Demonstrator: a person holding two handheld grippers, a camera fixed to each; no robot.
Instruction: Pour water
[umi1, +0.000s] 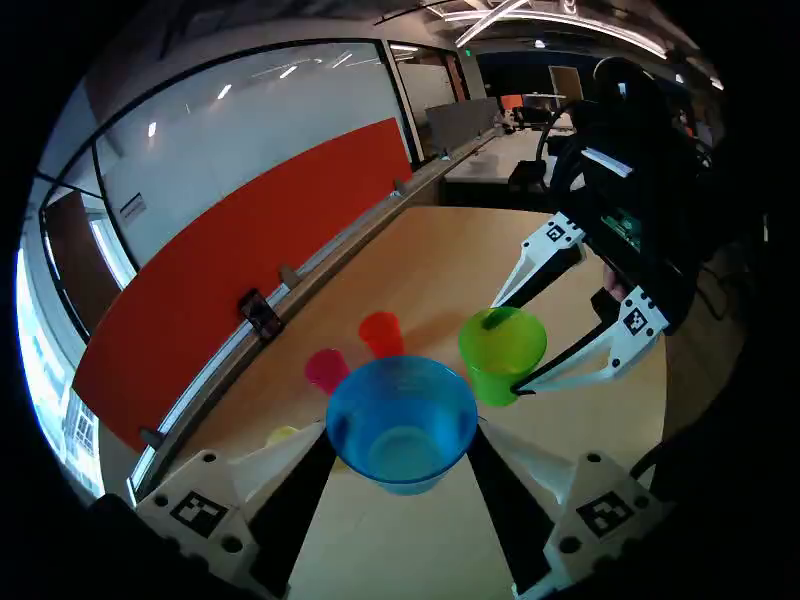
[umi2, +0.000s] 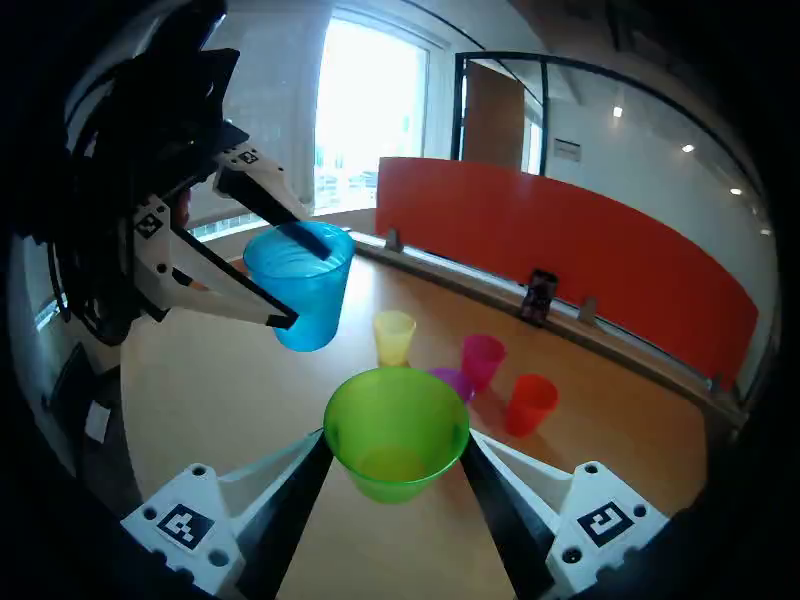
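Fingers of the left gripper (umi1: 400, 432) are clamped on the blue cup (umi1: 402, 400), the right gripper's (umi2: 396, 438) on the green cup (umi2: 396, 415), both held upright over the table (umi1: 450, 260), and pouring is judged not yet begun.

Up close, the right hand-held gripper (umi2: 397, 438) clamps the green cup (umi2: 395, 465); farther off, the left hand-held gripper (umi2: 303, 283) grips a blue cup (umi2: 320, 300) above the wooden surface (umi2: 220, 390).
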